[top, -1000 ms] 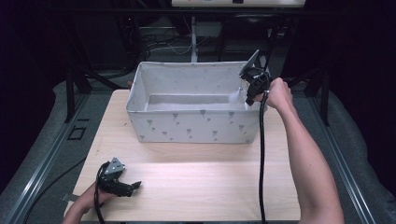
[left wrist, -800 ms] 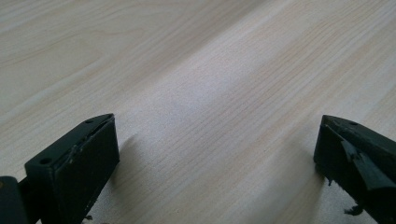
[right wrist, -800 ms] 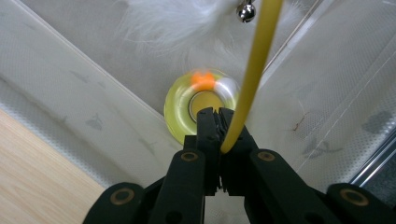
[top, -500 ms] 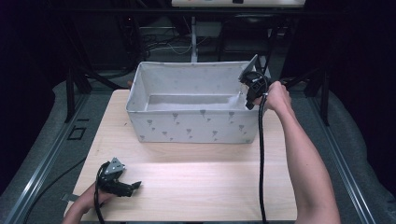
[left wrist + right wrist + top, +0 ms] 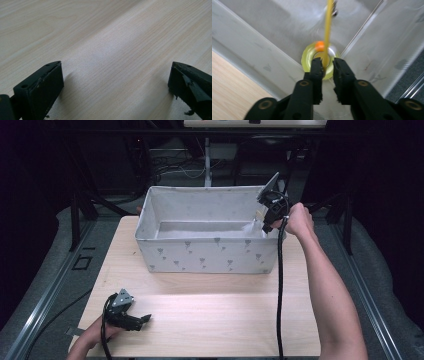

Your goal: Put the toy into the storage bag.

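One yellow ring with an orange bead, blurred, between the right gripper's just-opening, narrow fingers.

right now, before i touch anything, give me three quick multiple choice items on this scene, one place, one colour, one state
1. Where does the yellow-green ring lie?
A. on the bare table
B. in a corner of the grey fabric bin
C. between the left gripper's jaws

2. What colour is the small bead on the ring?
A. orange
B. blue
C. black

3. How do the left gripper jaws stand?
A. shut on a cloth
B. shut on nothing
C. wide apart over bare wood

Answers: 1 B, the bin's walls meet right behind the ring; 2 A, it shows orange against the ring's rim; 3 C, the left gripper view shows only the table between the jaws.
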Demonstrator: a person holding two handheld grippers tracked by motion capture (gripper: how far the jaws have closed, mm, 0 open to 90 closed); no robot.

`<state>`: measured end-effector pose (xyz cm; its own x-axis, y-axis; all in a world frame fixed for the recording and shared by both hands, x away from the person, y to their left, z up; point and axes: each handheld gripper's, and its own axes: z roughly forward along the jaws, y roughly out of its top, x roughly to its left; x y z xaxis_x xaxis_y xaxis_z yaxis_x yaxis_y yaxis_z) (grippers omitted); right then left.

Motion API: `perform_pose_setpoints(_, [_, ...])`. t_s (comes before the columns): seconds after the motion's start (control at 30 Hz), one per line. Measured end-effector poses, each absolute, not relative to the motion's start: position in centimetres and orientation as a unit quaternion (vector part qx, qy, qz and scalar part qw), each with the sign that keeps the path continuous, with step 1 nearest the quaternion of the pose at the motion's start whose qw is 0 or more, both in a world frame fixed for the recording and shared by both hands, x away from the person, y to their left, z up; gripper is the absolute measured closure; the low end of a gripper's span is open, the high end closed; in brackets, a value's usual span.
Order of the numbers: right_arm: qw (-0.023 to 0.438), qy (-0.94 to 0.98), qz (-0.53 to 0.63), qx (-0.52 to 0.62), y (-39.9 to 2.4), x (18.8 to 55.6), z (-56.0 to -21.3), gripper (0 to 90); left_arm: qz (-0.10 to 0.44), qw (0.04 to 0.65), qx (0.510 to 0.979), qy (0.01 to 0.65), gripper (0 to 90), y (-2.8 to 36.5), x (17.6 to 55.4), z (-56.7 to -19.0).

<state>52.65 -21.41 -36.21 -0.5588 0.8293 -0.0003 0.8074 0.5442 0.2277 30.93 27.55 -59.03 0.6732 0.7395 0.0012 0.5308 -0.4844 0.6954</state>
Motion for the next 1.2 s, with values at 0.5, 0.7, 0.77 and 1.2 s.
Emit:
perform_pose_setpoints(0.5, [0.081,0.877,0.158,0.446,-20.0,51.2,-31.6,45.0,0.152,0.343,0.848,0.374,0.0,27.6,30.9,-59.0])
perform_pose_setpoints(0.7, [0.097,0.878,0.188,0.429,-19.0,50.1,-29.8,32.3,0.152,0.343,0.848,0.374,0.0,27.6,30.9,-59.0])
perform_pose_setpoints(0.77, [0.094,0.88,0.199,0.422,-18.5,49.8,-29.4,29.0,0.152,0.343,0.848,0.375,0.0,27.6,30.9,-59.0])
perform_pose_setpoints(1.2, [0.092,0.9,0.219,0.366,-14.8,47.3,-28.4,14.5,0.152,0.343,0.848,0.375,0.0,27.6,30.9,-59.0])
